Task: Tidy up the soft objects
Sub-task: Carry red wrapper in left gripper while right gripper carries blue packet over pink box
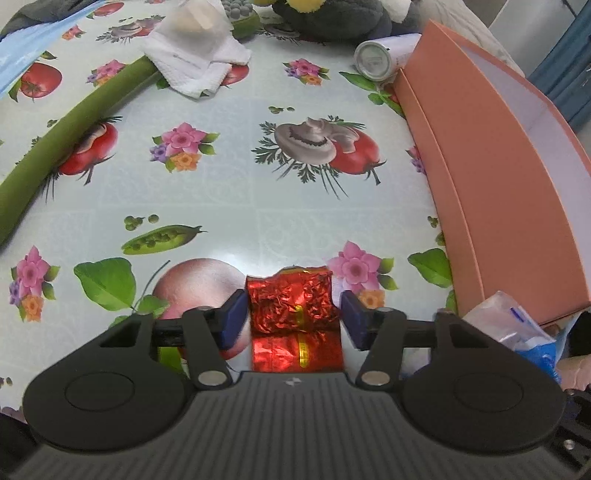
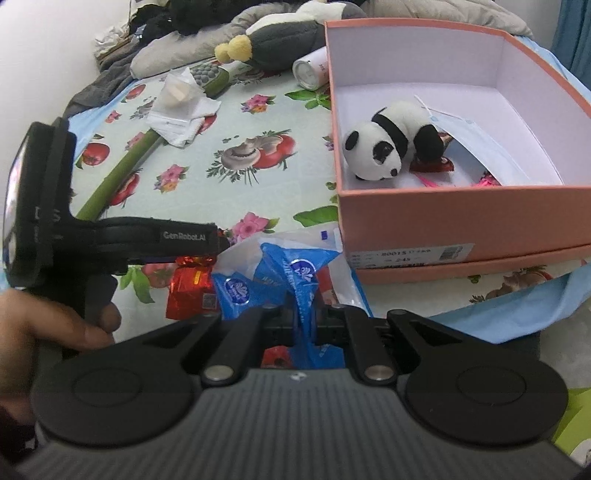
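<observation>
A red foil packet (image 1: 295, 317) lies on the patterned tablecloth between the blue pads of my left gripper (image 1: 293, 317). The pads stand just off its two sides, so the gripper is open around it. The packet also shows in the right wrist view (image 2: 188, 291). My right gripper (image 2: 304, 325) is shut on a blue and white plastic tissue pack (image 2: 280, 284), held low over the table in front of the pink box (image 2: 461, 218). A panda plush (image 2: 388, 144) and a face mask (image 2: 469, 136) lie inside the box.
A green foam tube (image 1: 70, 136) lies across the left of the table. Crumpled white tissue (image 1: 195, 55), a white can (image 1: 375, 61) and grey plush toys (image 2: 280, 33) sit at the far side. The pink box wall (image 1: 498, 184) runs along the right.
</observation>
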`<state>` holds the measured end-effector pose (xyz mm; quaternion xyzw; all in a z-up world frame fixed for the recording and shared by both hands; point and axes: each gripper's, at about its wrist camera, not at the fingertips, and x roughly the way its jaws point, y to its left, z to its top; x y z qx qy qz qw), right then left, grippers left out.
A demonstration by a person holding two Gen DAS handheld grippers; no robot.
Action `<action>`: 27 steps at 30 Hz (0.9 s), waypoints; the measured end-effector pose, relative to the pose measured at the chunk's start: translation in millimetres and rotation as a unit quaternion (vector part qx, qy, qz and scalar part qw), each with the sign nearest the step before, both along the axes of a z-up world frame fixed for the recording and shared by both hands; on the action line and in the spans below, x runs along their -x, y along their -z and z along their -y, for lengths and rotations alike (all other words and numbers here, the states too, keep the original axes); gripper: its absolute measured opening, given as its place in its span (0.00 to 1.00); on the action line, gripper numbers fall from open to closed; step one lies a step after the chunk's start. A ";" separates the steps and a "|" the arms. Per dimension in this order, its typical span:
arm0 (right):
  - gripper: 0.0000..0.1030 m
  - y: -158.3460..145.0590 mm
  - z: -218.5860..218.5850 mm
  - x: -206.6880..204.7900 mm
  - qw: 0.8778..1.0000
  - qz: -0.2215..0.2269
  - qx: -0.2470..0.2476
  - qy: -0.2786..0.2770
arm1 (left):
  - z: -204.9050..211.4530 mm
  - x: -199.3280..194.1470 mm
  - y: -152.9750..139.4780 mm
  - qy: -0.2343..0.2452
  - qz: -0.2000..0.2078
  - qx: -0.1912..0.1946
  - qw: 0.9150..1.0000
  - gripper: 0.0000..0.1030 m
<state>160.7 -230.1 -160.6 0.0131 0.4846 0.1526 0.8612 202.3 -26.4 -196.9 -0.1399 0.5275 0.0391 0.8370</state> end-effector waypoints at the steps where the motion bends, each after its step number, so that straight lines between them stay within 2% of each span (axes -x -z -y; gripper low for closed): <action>1: 0.09 -1.0 -0.5 0.0 1.000 0.002 -0.001 -0.002 | -0.4 0.4 -0.6 0.003 0.001 -0.003 1.000 0.57; 9: 0.09 -16.8 -8.5 9.4 0.999 0.036 -0.002 -0.015 | -3.4 14.2 -30.2 0.026 0.034 -0.008 0.999 0.55; 27: 0.09 -97.6 -3.9 39.7 0.990 0.137 -0.034 0.001 | -8.7 79.4 -161.9 0.055 0.150 0.004 0.987 0.55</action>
